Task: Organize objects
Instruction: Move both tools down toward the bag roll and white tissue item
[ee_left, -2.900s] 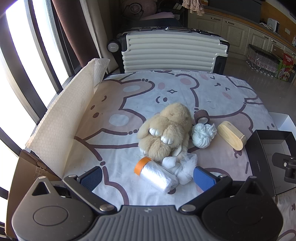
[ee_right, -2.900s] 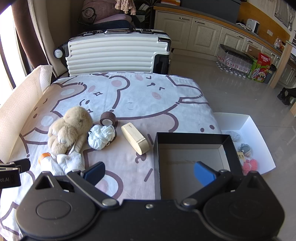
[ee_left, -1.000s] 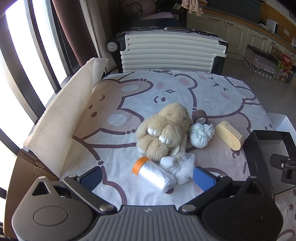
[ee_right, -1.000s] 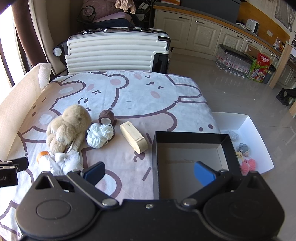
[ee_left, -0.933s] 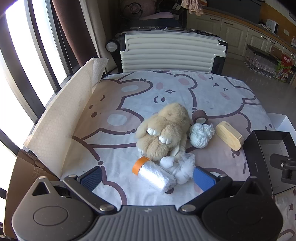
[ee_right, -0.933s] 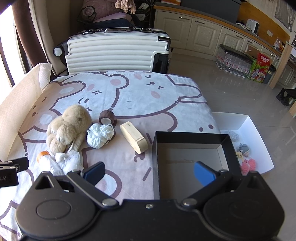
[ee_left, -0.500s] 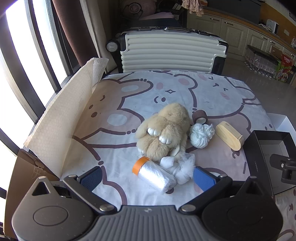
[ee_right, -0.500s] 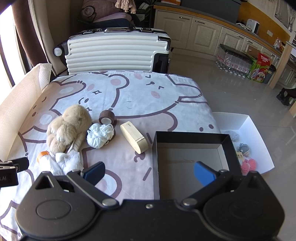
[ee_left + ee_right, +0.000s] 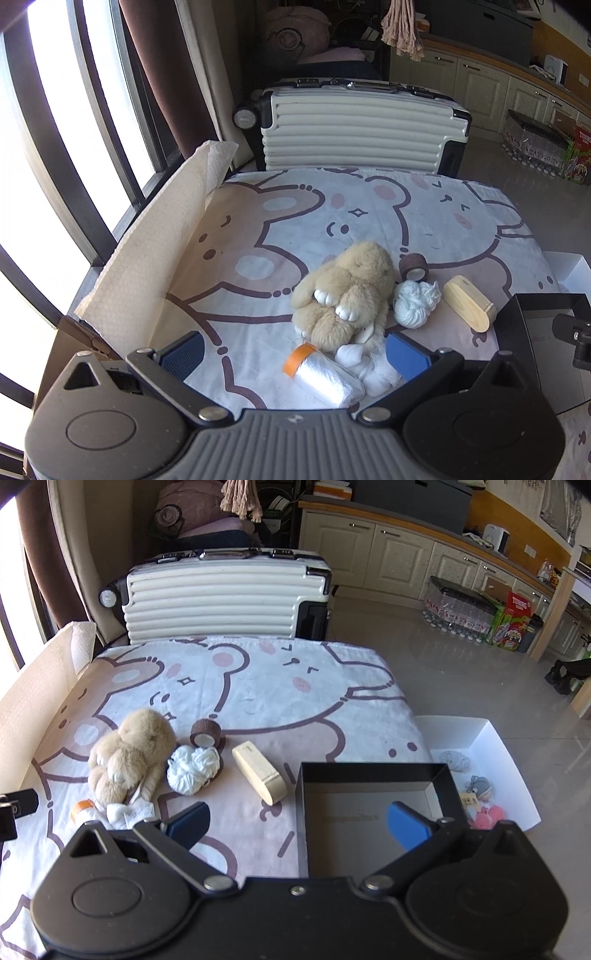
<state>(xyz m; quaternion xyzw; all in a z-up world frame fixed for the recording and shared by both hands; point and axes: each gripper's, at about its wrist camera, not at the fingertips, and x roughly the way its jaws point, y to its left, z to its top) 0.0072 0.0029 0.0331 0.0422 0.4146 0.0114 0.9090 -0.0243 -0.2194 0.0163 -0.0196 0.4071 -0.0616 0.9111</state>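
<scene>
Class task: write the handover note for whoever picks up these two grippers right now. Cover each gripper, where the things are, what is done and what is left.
Left gripper: open, empty, hovering above the plastic roll with the orange end.
Right gripper: open, empty, above the near left edge of the black box.
On the bear-print cloth, left to right: plush toy, white yarn ball, wooden block; brown tape roll just behind the yarn; a white crumpled bag beside the plastic roll.
Done: nothing visible in the black box.
Left: all six items are loose. The white tray beyond the box holds small toys.
</scene>
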